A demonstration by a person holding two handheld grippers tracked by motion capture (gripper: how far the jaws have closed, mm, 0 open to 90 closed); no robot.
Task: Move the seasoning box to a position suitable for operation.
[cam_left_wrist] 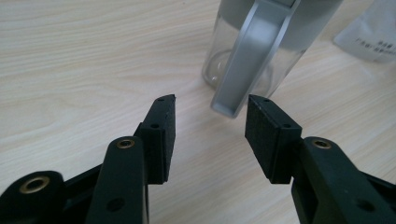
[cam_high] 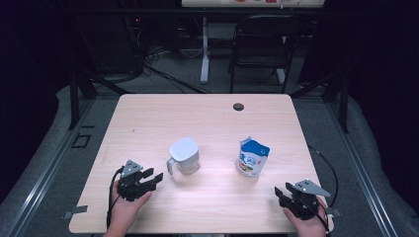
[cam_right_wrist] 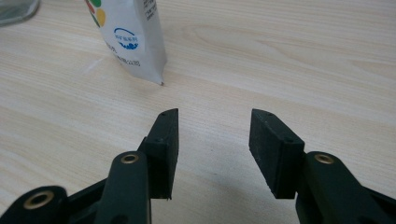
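Black two-jaw left gripper [cam_high: 157,178] held low over table, jaws spread wide, nothing between pads; in left gripper view, jaws parted with bare wood between them. Just ahead of tips, grey handle [cam_left_wrist: 254,51] of clear plastic pitcher with grey-white lid [cam_high: 185,155], close but apart from pads. Pitcher upright near table centre, handle turned toward left gripper. Black two-jaw right gripper [cam_high: 280,193] at near right edge of table, jaws likewise apart and empty, pointed inward. In right gripper view, bare tabletop between pads, lower corner of pouch farther ahead and to left, well clear of tips. White and blue printed stand-up pouch [cam_high: 252,157] upright right of pitcher, top torn open, the two standing apart. Pale wood-grain table [cam_high: 207,118] under everything; small dark round grommet [cam_high: 238,106] near far edge. Beyond table, dark folding chair [cam_high: 262,42] and white desk leg [cam_high: 204,49] on grey floor.
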